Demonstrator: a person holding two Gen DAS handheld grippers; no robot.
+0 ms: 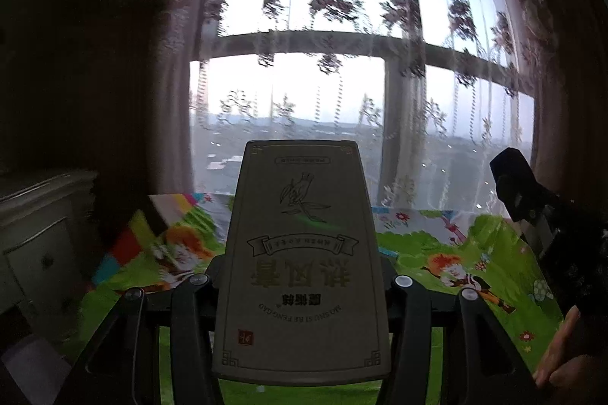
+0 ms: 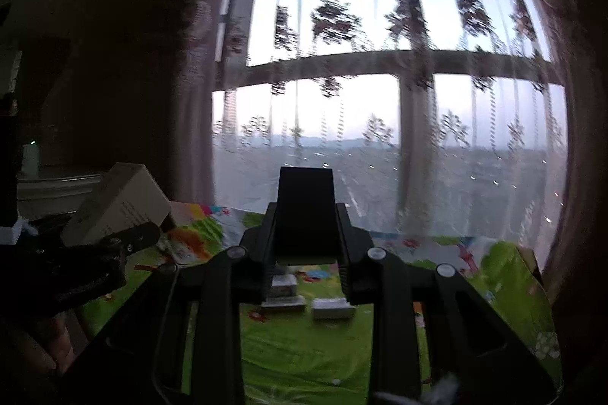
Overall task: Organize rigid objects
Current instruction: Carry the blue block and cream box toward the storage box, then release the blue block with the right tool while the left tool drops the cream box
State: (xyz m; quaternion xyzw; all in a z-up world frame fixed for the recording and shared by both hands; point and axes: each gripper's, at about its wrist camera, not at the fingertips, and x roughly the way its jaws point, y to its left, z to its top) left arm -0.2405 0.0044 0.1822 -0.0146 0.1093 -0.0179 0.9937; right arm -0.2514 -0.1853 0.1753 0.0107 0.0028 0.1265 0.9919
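Nearest in the left wrist view, the left gripper is partly closed, its two fingers clamped on the long sides of a flat grey carton held up off the surface. The carton's long axis runs forward along the fingers and away from the camera, toward the window. Its printed face is turned to the camera but reads upside down: a curved line of Latin letters spells "MO SHU SI RE FENG GAO", with large gold Chinese characters beyond it, then a ribbon banner, then a line drawing of a bird on a sprig. A small red seal sits near the close left corner.

In the right wrist view, the right gripper is closed as far as it goes on a narrow black box, which also points forward along the fingers toward the window. No writing can be made out on it.

Below both grippers lies a bright cartoon-printed mat, mostly green. On it, just past the right gripper, rest two small pale boxes side by side, their print too blurred to read.

Farther off, a white cabinet stands at the left. Beyond the mat hangs a sheer flower-patterned curtain over a large window.
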